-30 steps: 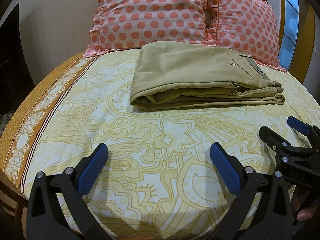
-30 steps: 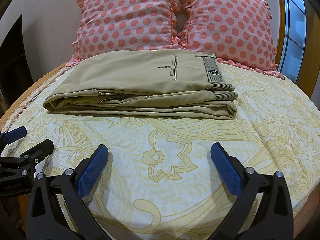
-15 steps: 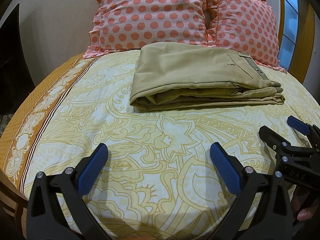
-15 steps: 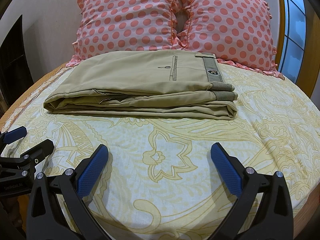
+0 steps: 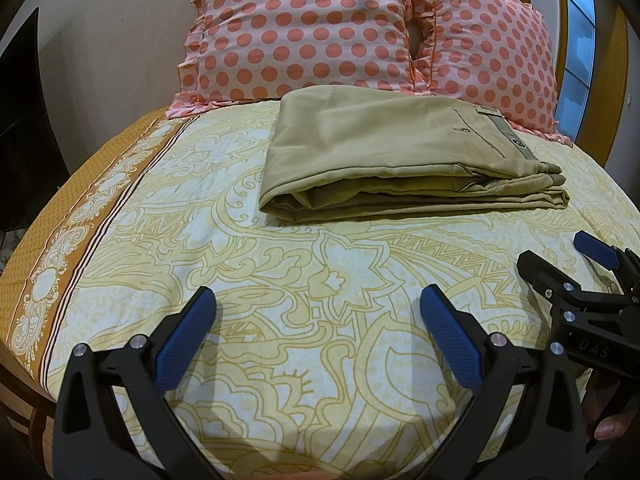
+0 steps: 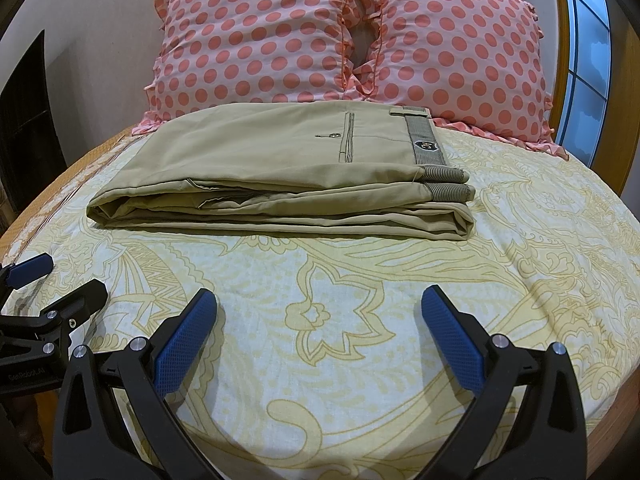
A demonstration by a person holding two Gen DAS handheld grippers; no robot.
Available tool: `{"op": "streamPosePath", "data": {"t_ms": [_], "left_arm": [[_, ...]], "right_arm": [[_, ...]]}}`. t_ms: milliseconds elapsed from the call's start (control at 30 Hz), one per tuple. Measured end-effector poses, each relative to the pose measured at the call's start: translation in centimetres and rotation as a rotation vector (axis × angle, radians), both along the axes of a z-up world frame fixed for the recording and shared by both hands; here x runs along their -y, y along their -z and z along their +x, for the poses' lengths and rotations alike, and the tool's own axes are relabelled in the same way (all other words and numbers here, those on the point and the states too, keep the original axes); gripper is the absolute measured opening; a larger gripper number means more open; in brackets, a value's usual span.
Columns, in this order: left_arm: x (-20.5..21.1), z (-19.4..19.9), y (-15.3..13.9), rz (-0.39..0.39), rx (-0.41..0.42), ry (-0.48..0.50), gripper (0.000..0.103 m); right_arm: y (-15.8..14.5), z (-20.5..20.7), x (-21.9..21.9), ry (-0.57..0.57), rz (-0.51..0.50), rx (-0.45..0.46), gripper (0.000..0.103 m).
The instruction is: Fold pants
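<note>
Khaki pants (image 5: 392, 156) lie folded in a flat stack on the bed, waistband to the right, just in front of the pillows; they also show in the right wrist view (image 6: 288, 168). My left gripper (image 5: 318, 300) is open and empty, hovering over the sheet well short of the pants. My right gripper (image 6: 320, 300) is open and empty too, level with the left one. Each gripper shows at the edge of the other's view: the right one at the right (image 5: 560, 256), the left one at the left (image 6: 60, 280).
Two pink polka-dot pillows (image 5: 304, 28) (image 6: 452, 44) stand against the headboard behind the pants. The yellow patterned bedsheet (image 5: 280, 264) covers the bed, with an orange border (image 5: 60, 240) at its left edge. A window (image 6: 588, 56) is at the far right.
</note>
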State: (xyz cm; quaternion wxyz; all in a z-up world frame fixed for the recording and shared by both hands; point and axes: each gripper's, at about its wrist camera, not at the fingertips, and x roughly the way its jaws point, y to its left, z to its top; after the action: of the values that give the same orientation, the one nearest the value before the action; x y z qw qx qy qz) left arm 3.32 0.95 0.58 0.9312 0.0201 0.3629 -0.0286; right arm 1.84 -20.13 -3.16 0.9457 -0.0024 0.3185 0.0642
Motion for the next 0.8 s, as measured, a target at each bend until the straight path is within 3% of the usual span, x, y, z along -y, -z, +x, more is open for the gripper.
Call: {"op": "streamPosePath", "data": {"t_ms": [800], "left_arm": [[0.14,-0.07,-0.01,0.001,0.003,-0.001,0.101]], "right_arm": [[0.1,0.1,0.04,0.002,0.0,0.003,0.102]]}}
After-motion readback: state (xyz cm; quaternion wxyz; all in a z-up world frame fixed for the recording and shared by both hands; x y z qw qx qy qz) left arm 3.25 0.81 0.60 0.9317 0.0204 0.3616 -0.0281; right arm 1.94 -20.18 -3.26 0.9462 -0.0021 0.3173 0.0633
